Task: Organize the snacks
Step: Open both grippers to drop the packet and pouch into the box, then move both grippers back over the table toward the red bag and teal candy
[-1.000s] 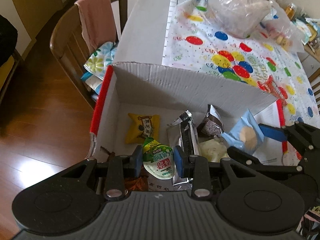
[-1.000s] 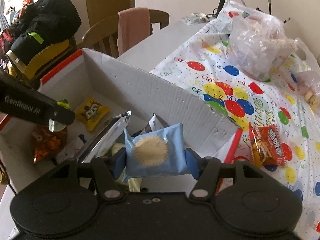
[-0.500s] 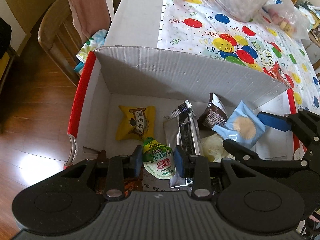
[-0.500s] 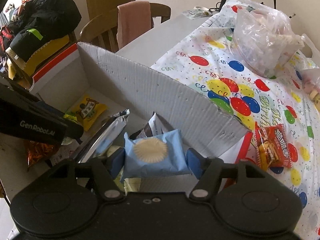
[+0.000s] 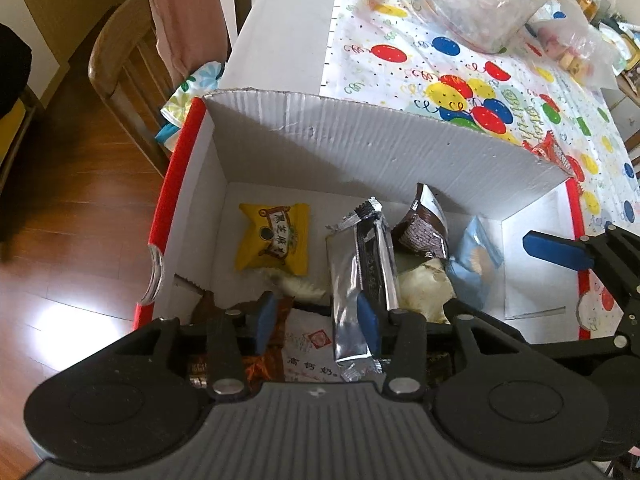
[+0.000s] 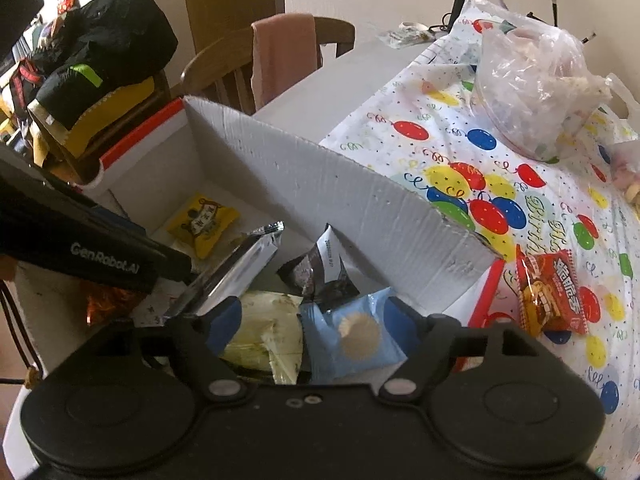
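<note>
Cardboard box (image 5: 384, 148) sits right ahead of both grippers, packed with snacks. Left gripper (image 5: 318, 318) hangs over it with its blue fingers spread wide and nothing between them; a silver packet (image 5: 360, 280) lies just under its right finger, a yellow packet (image 5: 276, 240) further ahead. Right gripper (image 6: 316, 320) is spread wide too, the blue biscuit packet (image 6: 356, 336) lying loose between its fingers inside the box
</note>
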The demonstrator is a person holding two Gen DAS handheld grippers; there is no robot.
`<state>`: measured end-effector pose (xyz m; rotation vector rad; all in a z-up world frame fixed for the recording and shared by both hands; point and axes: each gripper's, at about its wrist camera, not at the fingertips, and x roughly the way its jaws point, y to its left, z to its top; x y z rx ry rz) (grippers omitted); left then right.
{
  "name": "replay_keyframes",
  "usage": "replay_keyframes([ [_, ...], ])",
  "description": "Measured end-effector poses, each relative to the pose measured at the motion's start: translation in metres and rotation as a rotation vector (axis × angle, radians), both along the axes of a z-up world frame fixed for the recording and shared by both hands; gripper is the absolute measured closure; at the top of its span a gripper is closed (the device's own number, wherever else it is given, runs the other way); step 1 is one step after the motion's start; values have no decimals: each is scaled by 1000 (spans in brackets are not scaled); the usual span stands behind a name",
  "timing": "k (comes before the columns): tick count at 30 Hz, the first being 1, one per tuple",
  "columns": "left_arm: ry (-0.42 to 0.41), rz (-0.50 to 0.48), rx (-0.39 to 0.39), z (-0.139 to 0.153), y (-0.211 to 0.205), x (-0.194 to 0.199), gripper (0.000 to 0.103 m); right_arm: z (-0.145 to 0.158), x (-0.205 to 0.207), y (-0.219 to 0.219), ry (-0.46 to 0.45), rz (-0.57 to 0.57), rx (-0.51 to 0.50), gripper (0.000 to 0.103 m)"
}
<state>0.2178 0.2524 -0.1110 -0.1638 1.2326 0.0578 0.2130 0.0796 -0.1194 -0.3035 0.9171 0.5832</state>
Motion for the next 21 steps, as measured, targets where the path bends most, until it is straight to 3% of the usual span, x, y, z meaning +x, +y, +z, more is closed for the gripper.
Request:
replay_keyframes([
  [4,-39,-2,5,10,-4,-10,46,10,-8,-8,-10,-7,27,19],
  [10,-100,-25,2,29,-14,-23,44,26,-23,-23,-45,-40,53,12],
  [15,-159,-55,-4,46,-27,-36,36,39,-36,-38,-74,-72,70,7],
  [21,-228,-109,-18,69,-45,-50,33,60,-51,-61,-108,-104,113,6],
])
